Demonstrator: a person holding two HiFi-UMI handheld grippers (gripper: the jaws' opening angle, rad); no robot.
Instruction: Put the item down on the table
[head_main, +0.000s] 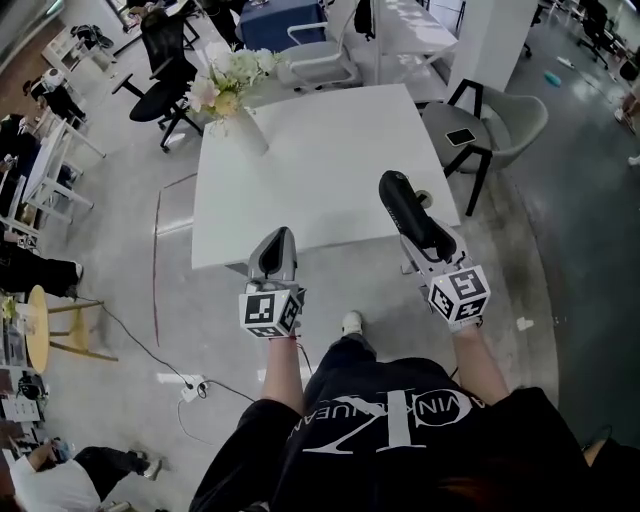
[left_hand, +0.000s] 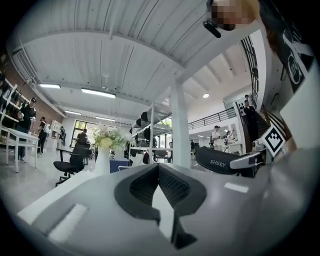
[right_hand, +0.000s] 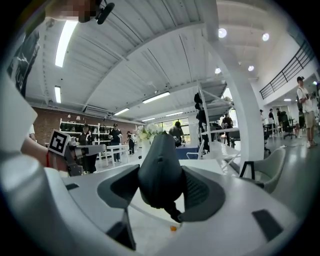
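My right gripper (head_main: 422, 232) is shut on a long black item (head_main: 403, 205), held just above the front right part of the white table (head_main: 320, 150). In the right gripper view the item (right_hand: 161, 172) stands upright between the jaws and hides most of the gap. From the left gripper view the item (left_hand: 220, 161) shows white "SHERY" print on its side. The left gripper (head_main: 279, 240) hovers at the table's front edge, shut with nothing between its pads (left_hand: 172, 187). Both are held by the person's hands.
A white vase of flowers (head_main: 238, 100) stands on the table's far left corner. A grey chair (head_main: 500, 120) with a phone (head_main: 460, 136) on its seat is at the right. Black office chairs (head_main: 165, 75) and a floor power strip (head_main: 190, 386) lie to the left.
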